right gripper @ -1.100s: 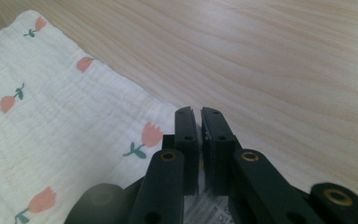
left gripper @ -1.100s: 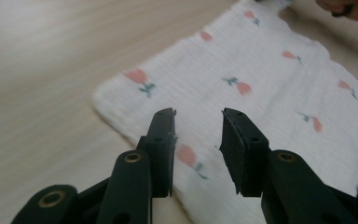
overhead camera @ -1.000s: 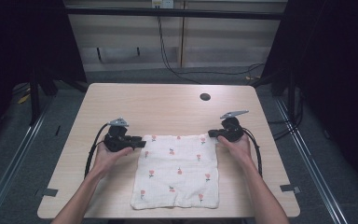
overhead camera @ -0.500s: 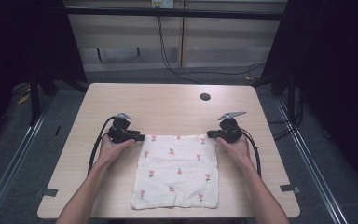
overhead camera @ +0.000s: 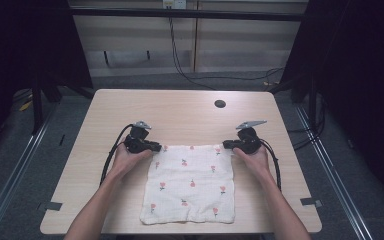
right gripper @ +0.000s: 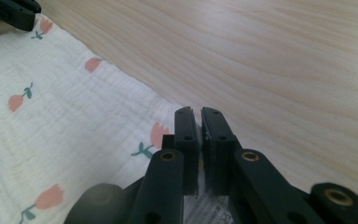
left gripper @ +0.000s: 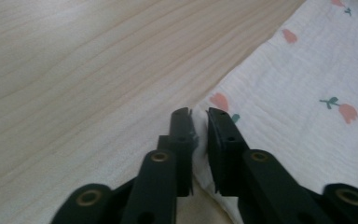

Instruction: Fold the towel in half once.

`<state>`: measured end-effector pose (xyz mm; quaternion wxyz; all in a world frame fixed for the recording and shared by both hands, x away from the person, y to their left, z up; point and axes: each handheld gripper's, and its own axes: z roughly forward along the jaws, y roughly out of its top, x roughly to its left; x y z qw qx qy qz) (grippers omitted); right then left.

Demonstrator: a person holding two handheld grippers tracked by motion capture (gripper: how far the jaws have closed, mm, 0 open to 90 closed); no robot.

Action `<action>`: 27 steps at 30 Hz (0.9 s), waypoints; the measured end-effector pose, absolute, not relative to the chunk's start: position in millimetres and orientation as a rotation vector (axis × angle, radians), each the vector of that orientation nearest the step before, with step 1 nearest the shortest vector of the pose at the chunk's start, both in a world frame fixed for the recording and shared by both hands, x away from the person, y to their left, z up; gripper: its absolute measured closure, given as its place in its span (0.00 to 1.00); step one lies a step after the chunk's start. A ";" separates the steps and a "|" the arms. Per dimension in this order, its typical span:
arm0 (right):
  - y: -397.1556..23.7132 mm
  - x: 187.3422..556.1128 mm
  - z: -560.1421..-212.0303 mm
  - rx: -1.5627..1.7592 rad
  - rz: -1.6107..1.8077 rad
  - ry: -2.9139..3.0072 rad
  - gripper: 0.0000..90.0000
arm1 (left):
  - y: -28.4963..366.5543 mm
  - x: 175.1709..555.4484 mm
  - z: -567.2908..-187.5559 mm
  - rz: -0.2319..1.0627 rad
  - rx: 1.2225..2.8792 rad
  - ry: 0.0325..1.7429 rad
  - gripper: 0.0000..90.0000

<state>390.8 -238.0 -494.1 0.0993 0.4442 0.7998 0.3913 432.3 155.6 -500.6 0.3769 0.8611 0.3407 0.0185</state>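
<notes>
A white muslin cloth (overhead camera: 190, 182) printed with small pink tulips lies spread flat on the light wooden table (overhead camera: 185, 110), toward the person's side, its near edge close to the table's front edge. The person has a gripper at each of the cloth's two far corners. The left gripper (overhead camera: 156, 147) sits at the far left corner, and its jaws have just been closing; seen from the left gripper view (left gripper: 199, 116), they stand nearly together with the corner's edge running up between them, though a thin gap remains and I cannot tell whether the pads truly press on the fabric. The right gripper (overhead camera: 226, 145) sits at the far right corner; in the right gripper view (right gripper: 198, 114) its jaws are pressed together with the cloth's edge, and a printed label, pinched between them low down. In that same view the tip of the left gripper (right gripper: 11, 11) shows far off at the opposite corner, resting on the cloth's edge. Both hands lie low on the table, the left hand (overhead camera: 127, 159) just beside the cloth's left edge and the right hand (overhead camera: 252, 157) just beside its right. A small dark round hole (overhead camera: 220, 104) is set in the tabletop well beyond the cloth, toward the far edge
</notes>
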 end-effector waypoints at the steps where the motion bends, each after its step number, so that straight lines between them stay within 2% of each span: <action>1: -238.7 390.8 -494.2 1.312 1.161 2.364 0.95 | 156.4 432.2 -500.7 0.043 2.205 0.868 0.92; 8: -244.7 389.9 -484.0 1.298 1.179 2.365 0.96 | 161.6 429.5 -497.1 0.001 2.108 0.872 0.95; 27: -255.4 391.1 -444.7 1.253 1.272 2.290 0.96 | 172.9 423.9 -447.6 0.080 2.021 0.826 0.95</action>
